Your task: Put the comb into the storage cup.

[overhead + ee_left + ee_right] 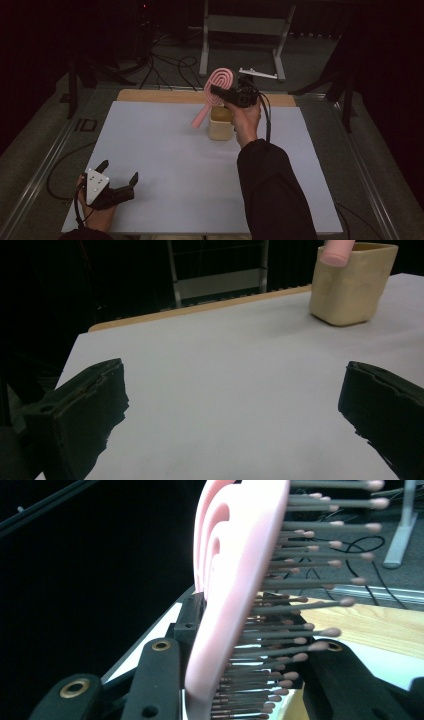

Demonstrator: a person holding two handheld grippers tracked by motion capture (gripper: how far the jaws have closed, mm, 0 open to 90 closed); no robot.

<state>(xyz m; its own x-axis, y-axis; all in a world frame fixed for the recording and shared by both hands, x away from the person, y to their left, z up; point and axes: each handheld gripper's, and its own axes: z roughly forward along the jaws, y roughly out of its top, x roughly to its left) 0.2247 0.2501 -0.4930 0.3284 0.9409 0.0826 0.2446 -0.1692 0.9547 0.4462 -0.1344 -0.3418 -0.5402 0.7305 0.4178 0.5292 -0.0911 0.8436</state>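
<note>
Pink hairbrush (216, 89) clamped at its head in the right gripper (223, 94), raised above the beige cup (220, 124); left gripper (119, 181) rests open, holding nothing, on the white table (165, 160)

The cup (221, 123) stands on the table (165, 165) near the middle of its far edge. The brush (214, 93) is held above the cup's left rim by the right gripper (216, 93), handle slanting down left. The left gripper (119, 176) sits at the near left corner
</note>
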